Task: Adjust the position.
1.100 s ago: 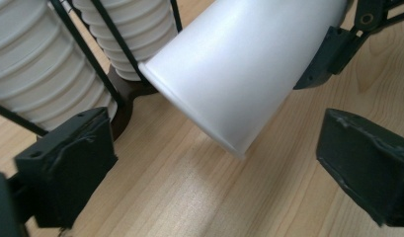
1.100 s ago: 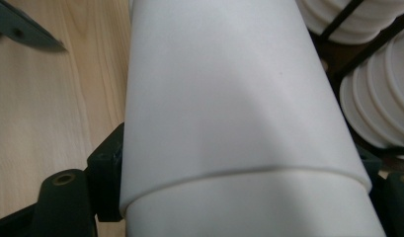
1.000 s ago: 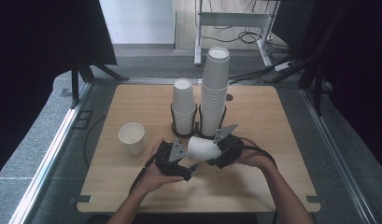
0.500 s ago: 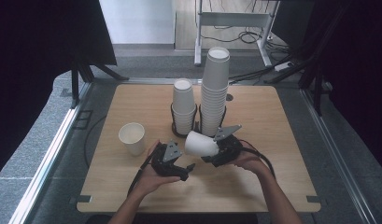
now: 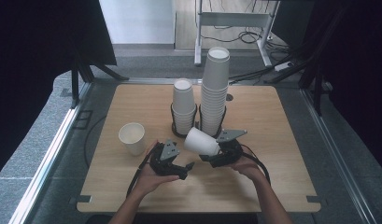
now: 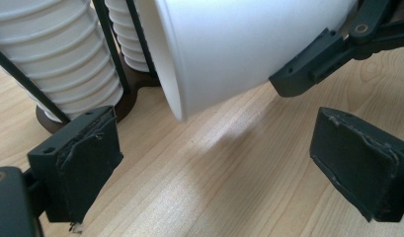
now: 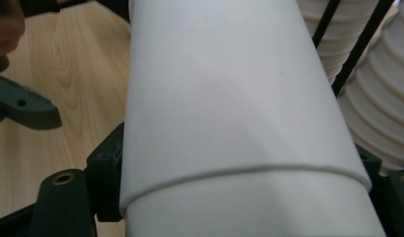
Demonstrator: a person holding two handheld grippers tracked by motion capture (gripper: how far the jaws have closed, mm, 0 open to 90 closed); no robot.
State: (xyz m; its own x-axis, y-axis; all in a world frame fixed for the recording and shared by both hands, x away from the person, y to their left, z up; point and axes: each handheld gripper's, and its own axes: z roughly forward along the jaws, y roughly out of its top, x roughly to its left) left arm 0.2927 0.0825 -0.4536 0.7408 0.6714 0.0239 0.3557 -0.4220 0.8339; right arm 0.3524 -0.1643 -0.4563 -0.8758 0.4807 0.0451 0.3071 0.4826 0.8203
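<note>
Wooden table (image 5: 282,130) is carrying two racked cup stacks (image 5: 215,88); the right gripper (image 5: 215,154) is clamping a sideways paper cup (image 5: 201,141), probably two nested, offering its rim just beyond the left gripper's (image 5: 179,164) spread, empty fingers (image 6: 73,160).

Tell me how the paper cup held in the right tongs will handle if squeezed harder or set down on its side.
The paper cup, clamped on its side in the right tongs, looks thin-walled, so a harder squeeze would probably dent it. It seems light: held by one end, it does not droop. Laid on its side on the table, its tapered round body would likely roll in a curve.
</note>
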